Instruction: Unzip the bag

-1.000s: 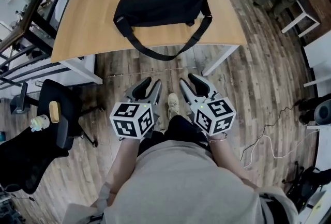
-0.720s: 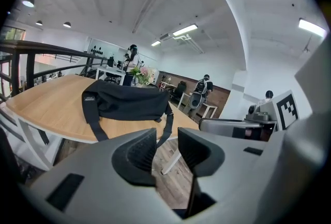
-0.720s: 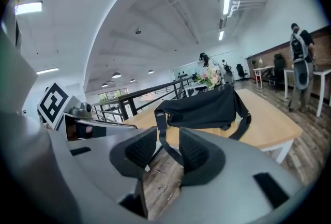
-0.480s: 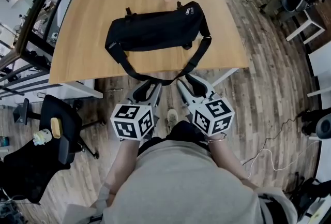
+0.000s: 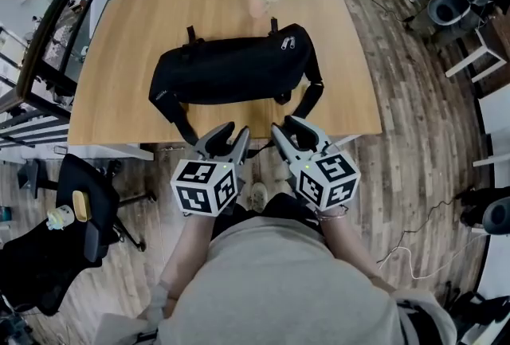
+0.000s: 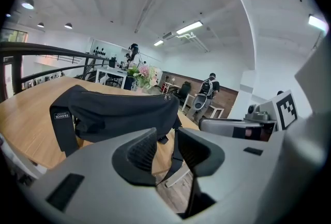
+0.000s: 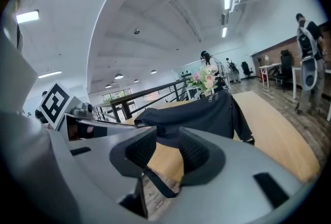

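Left gripper (image 5: 235, 133): just short of bag's near side, jaws parted, nothing between pads.

Bag (image 5: 231, 68): black, soft fabric, lying lengthwise on table (image 5: 111, 56), zip side up. Looks light and slumped. Likely to sag, bunch or slide if tugged by 1 gripper alone.

2 metal pulls (image 5: 288, 41): together on top, near bag's right end. Small, the spot to pinch.

Strap (image 5: 309, 94): hangs off bag's right end.

Right gripper (image 5: 284, 126): short of bag's near right end, jaws parted, empty.

Judgement: 1 gripper pins fabric beside pulls, the other draws 1 pull leftward.
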A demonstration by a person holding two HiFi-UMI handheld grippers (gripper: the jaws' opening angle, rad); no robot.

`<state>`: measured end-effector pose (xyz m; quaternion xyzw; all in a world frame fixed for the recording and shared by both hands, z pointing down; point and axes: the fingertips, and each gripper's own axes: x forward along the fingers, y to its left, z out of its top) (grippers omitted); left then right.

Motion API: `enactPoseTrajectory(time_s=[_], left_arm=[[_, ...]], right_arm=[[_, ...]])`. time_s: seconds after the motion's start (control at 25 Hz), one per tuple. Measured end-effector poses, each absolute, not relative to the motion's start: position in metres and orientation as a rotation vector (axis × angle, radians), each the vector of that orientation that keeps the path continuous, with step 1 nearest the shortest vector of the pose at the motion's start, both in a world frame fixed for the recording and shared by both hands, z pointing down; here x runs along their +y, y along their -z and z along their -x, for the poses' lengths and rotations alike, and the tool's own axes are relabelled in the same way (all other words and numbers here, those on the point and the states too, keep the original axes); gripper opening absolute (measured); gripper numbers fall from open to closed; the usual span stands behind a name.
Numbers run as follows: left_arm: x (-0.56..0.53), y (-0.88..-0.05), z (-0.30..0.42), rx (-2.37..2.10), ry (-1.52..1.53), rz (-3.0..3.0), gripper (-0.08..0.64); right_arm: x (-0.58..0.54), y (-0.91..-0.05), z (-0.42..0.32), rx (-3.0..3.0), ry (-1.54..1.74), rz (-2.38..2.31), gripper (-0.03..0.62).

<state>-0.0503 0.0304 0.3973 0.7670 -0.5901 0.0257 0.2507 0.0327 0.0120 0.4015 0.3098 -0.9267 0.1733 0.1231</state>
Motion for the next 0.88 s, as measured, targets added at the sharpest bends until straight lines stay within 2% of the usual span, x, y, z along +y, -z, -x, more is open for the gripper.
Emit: enactPoseTrajectory(time_s=[0.48, 0.88], left_arm=[[-0.006, -0.412, 0.050, -1.587, -0.087, -2.035, 0.141], [-0.060, -0.404, 0.039, -1.519, -0.109, -2.141, 0.141]], right_arm=[[-0.023, -0.414, -0.033, -2.675, -0.580, -0.884, 0.121], [-0.070, -0.420, -0.053, -2.627, -0.607, -1.045, 0.124]])
